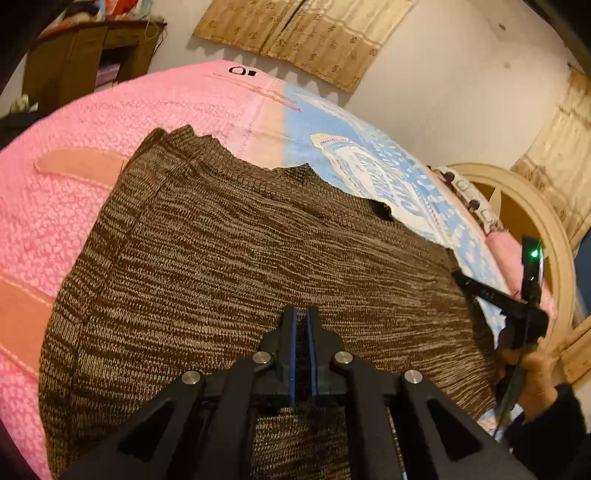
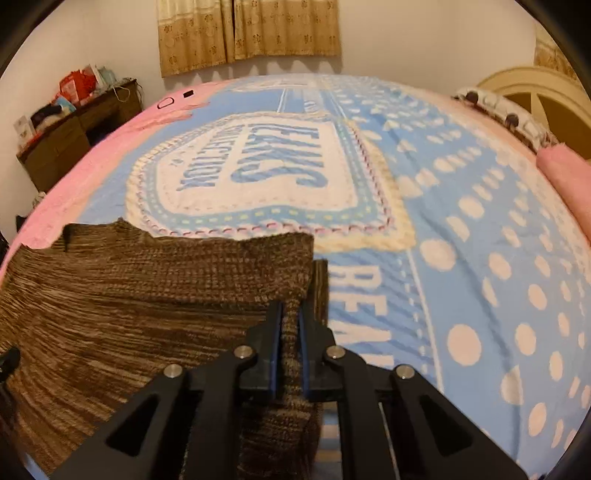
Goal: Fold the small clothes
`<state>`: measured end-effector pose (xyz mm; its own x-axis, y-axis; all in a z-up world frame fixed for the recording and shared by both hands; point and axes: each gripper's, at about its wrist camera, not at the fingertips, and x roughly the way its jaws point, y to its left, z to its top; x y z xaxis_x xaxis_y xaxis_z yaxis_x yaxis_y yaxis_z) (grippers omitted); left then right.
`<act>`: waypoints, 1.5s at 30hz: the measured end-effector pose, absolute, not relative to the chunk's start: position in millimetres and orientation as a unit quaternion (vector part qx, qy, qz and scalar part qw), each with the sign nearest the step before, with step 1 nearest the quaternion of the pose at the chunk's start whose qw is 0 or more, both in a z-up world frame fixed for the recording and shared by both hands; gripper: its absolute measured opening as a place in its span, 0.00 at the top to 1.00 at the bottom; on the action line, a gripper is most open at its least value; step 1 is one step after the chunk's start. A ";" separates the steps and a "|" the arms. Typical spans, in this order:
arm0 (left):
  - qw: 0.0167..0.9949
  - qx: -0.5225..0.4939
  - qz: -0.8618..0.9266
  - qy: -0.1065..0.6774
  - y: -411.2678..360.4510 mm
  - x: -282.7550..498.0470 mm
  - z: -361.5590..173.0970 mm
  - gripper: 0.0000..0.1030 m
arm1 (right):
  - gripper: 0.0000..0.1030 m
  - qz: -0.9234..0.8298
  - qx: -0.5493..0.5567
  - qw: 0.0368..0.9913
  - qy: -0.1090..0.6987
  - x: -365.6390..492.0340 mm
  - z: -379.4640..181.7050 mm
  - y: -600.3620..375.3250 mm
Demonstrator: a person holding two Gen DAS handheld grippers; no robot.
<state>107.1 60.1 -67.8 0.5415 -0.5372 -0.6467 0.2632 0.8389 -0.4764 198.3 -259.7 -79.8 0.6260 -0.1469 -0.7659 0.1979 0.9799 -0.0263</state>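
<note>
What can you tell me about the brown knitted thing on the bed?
The brown knit garment is a thick, chunky weave of dark brown flecked with tan. It lies spread on the pink and blue blanket, its far edge bumpy and uneven. The right gripper pinches its right edge. The left gripper is shut above its near part.

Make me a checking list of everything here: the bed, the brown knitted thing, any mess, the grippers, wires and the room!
Surface: bed blanket, pink on one side, blue with white dots and lettering on the other.
Job's things: brown knit garment spread flat on the blanket.
Clutter: small black and white item near the far edge.
Grippers: left gripper shut over the knit, grip on it unclear; right gripper shut on the garment's edge.
Cables: nothing seen on the bed.
Surroundings: patterned curtains, cluttered wooden dresser, cream headboard, pink pillow.
</note>
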 end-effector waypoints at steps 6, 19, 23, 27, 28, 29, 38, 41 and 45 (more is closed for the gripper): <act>0.875 -0.096 -0.190 0.436 69.5 86.4 -34.6 0.95 | 0.76 -0.098 0.035 0.927 0.361 164.8 -46.9 -259.0; 0.898 0.010 -0.124 0.422 83.4 46.9 -48.9 0.43 | 0.73 0.009 -0.021 0.918 0.396 53.3 -87.8 -192.4; 0.901 -0.004 -0.104 0.421 105.2 34.6 -38.7 0.42 | 0.64 -0.005 0.004 0.920 0.392 37.7 -87.0 -205.6; 0.906 -0.076 -0.083 0.409 146.9 17.0 -33.5 0.32 | 0.61 -0.012 -0.001 0.918 0.396 21.5 -77.5 -202.7; 0.907 -0.093 -0.077 0.404 154.8 13.2 -32.8 0.32 | 0.58 -0.014 0.002 0.923 0.385 15.6 -71.6 -201.5; 0.907 -0.111 -0.074 0.400 161.7 10.4 -32.5 0.32 | 0.55 -0.011 0.007 0.929 0.369 7.9 -63.0 -198.3; 0.889 -0.188 -0.084 0.410 145.3 6.3 -56.4 0.31 | 0.32 0.071 0.047 0.945 0.317 4.2 -33.9 -140.9; 0.895 -0.161 -0.076 0.410 134.2 5.6 -55.7 0.25 | 0.44 0.088 0.031 0.937 0.337 17.1 -46.5 -119.4; 0.898 -0.136 -0.060 0.413 123.6 9.5 -55.4 0.24 | 0.63 0.118 0.052 0.926 0.356 40.1 -57.9 -106.1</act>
<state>9.5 123.6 -55.4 0.6509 -0.2198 -0.7266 -0.0052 0.9558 -0.2938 40.1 -106.1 -57.9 0.7192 0.2551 -0.6463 -0.1817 0.9669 0.1794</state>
